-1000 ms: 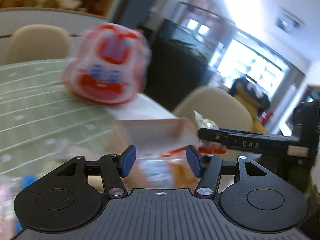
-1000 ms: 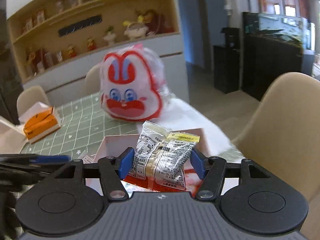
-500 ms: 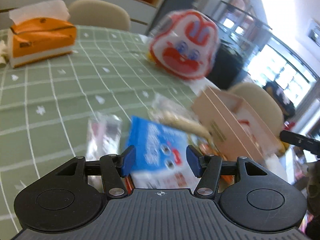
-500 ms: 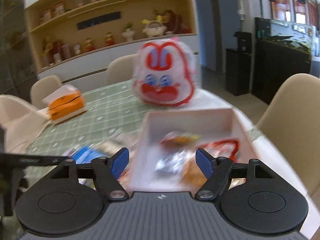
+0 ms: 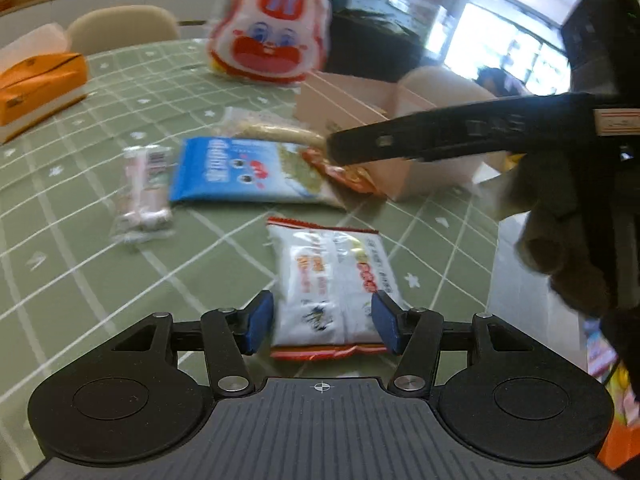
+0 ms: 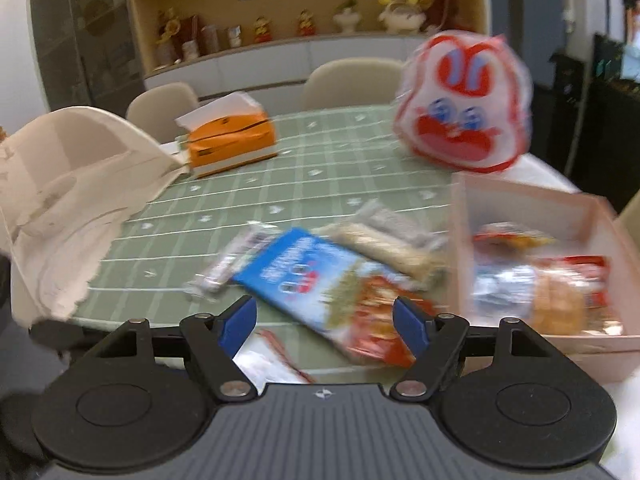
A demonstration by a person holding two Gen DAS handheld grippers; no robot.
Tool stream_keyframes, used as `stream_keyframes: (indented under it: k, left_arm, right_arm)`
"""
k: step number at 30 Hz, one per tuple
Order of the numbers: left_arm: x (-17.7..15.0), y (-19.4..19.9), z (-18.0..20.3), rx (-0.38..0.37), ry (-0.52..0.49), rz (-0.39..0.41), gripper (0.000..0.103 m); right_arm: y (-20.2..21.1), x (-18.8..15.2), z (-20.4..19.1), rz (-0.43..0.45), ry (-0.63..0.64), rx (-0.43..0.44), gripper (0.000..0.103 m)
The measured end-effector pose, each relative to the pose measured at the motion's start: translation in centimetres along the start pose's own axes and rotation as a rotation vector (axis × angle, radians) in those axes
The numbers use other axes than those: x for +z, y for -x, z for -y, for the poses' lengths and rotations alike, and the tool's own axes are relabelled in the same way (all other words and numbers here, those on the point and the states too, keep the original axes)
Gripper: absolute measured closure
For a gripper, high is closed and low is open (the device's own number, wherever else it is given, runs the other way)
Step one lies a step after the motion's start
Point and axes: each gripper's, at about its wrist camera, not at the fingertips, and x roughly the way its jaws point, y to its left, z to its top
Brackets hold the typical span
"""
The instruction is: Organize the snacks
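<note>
Your left gripper (image 5: pixel 322 326) stands released, its blue pads either side of a white packet (image 5: pixel 334 288) with red trim that lies on the table, not pressed. Only that view shows the right tool's black finger (image 5: pixel 452 136) reaching over the pink box (image 5: pixel 360 108).

Your right gripper (image 6: pixel 324 322) has just been opening and holds nothing; its view alone looks into the pink box (image 6: pixel 536 208) with snacks inside. A blue packet (image 6: pixel 308 272) lies left of it on the green checked tablecloth (image 6: pixel 304 168). An orange tissue box (image 6: pixel 232 140) and a rabbit-face bag (image 6: pixel 460 104) sit farther back, before wooden shelves (image 6: pixel 304 0).

Both wrist views close, angled down; share blue packet (image 5: pixel 244 170) (image 6: pixel 304 272).
</note>
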Motion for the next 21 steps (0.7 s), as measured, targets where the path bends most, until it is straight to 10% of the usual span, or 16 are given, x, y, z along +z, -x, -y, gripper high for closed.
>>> stream_keyframes:
  k: [4, 6, 14, 21]
  left_arm:
    - [-0.3, 2.2, -2.7, 0.168, 0.122, 0.077, 0.044]
    - [-0.6, 2.3, -4.2, 0.237, 0.189, 0.078, 0.044]
    - [-1.1, 2.6, -5.5, 0.267, 0.216, 0.107, 0.065]
    - [-1.1, 2.6, -6.1, 0.255, 0.233, 0.111, 0.068]
  right_arm:
    - [-3.6, 1.8, -2.4, -0.061, -0.084, 0.048, 0.032]
    - [-5.9, 2.7, -3.9, -0.122, -0.098, 0.088, 0.051]
    - [-14.5, 4.7, -8.7, -0.29, -0.145, 0.016, 0.05]
    - [-15.1, 4.7, -11.2, -0.297, 0.085, -0.087, 0.064]
